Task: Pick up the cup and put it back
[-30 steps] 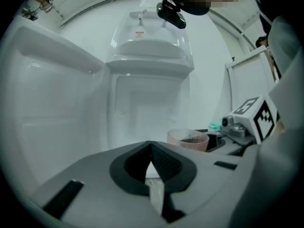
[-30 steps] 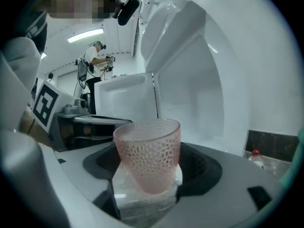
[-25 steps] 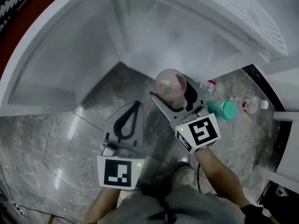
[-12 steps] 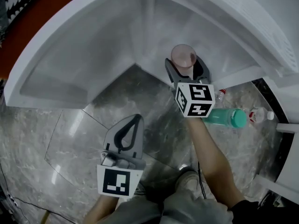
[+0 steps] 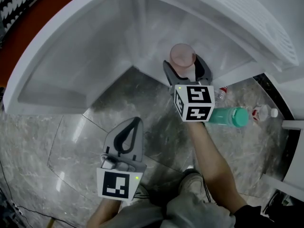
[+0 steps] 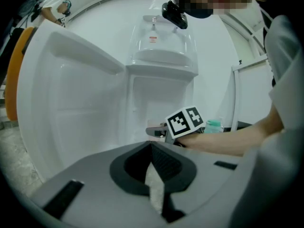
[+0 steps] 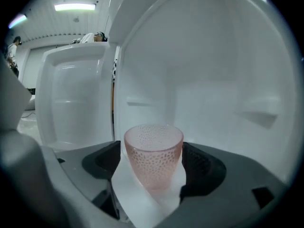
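A pink dimpled cup (image 5: 183, 56) stands upright between the jaws of my right gripper (image 5: 184, 64), which is shut on it. In the right gripper view the cup (image 7: 153, 153) fills the gap of the right gripper (image 7: 153, 170) and faces the white inside of an open fridge (image 7: 213, 80). My left gripper (image 5: 137, 122) hangs lower left over the marble floor, shut with nothing in it. In the left gripper view the left gripper (image 6: 154, 148) points at the fridge, and the right gripper's marker cube (image 6: 185, 121) shows ahead.
The fridge door (image 5: 61, 56) stands open at the left. A green bottle (image 5: 228, 116) lies on the grey marble floor (image 5: 71, 141) at the right, with two clear red-capped bottles (image 5: 262, 112) near it. A person's shoe (image 5: 192, 179) is below.
My right gripper has carried the cup up and forward, from over the floor to the fridge opening. The left gripper has barely moved.
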Tool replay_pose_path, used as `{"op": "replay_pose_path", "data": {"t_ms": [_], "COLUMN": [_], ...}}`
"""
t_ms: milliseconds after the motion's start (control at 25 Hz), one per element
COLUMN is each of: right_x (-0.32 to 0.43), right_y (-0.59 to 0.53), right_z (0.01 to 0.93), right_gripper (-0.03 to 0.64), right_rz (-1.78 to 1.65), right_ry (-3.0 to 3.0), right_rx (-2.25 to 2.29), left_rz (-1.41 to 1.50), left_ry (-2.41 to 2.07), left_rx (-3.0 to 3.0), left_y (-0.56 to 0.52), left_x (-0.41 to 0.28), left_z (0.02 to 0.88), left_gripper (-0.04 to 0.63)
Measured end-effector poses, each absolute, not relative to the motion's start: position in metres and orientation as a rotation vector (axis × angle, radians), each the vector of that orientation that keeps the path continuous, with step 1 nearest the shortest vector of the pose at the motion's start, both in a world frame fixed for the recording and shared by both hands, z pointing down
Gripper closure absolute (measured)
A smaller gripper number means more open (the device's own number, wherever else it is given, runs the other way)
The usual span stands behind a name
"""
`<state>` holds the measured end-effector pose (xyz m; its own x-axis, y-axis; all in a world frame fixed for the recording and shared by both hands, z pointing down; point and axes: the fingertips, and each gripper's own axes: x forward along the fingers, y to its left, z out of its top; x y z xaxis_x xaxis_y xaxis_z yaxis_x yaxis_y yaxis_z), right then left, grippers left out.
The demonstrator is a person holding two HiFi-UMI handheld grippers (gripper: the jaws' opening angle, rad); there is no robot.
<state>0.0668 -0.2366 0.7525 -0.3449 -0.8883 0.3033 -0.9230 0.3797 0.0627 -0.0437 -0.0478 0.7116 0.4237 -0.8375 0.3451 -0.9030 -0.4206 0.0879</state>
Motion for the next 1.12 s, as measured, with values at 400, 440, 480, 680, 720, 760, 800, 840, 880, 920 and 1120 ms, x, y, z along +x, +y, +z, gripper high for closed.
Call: {"op": "replay_pose_path", "data": {"t_ms": [400, 440, 480, 680, 720, 760, 800, 840, 880, 920, 1120], "right_x": [0.081, 0.079, 0.076, 0.066, 0.065, 0.064, 0.063, 0.062, 0.059, 0.056, 0.048], "right_y": [-0.167, -0.158, -0.148, -0.103, -0.097, -0.092, -0.087, -0.084, -0.080, -0.078, -0.077], "right_z": [0.725, 0.726, 0.727, 0.729, 0.731, 0.734, 0.736, 0.739, 0.741, 0.742, 0.745], "right_gripper": [0.222, 0.224, 0.224, 0.404, 0.445, 0.502, 0.554, 0.583, 0.600, 0.606, 0.606], "right_rz": [0.261, 0.276, 0.284, 0.300, 0.312, 0.326, 0.341, 0.357, 0.371, 0.377, 0.367], "right_ry": [-2.434, -2.456, -2.479, -2.561, -2.566, -2.567, -2.568, -2.570, -2.575, -2.581, -2.583], "right_rx": [1.621, 1.594, 1.558, 1.427, 1.417, 1.408, 1.396, 1.379, 1.358, 1.335, 1.286], "left_rz": [0.331, 0.328, 0.327, 0.306, 0.304, 0.302, 0.302, 0.302, 0.302, 0.302, 0.291], "left_ry": [-1.517, -1.516, -1.515, -1.517, -1.514, -1.508, -1.500, -1.490, -1.482, -1.474, -1.453], "left_rx": [2.402, 2.402, 2.405, 2.410, 2.412, 2.415, 2.418, 2.421, 2.421, 2.420, 2.409], "left_y": [-0.046, -0.046, -0.046, -0.049, -0.050, -0.050, -0.051, -0.051, -0.051, -0.052, -0.054], "left_x": [-0.046, -0.046, -0.046, -0.043, -0.042, -0.040, -0.037, -0.035, -0.033, -0.032, -0.030], "left_z": [0.712, 0.712, 0.711, 0.712, 0.712, 0.713, 0.713, 0.714, 0.714, 0.715, 0.723], "left_gripper": [0.583, 0.583, 0.583, 0.583, 0.583, 0.583, 0.583, 0.583, 0.583, 0.583, 0.583]}}
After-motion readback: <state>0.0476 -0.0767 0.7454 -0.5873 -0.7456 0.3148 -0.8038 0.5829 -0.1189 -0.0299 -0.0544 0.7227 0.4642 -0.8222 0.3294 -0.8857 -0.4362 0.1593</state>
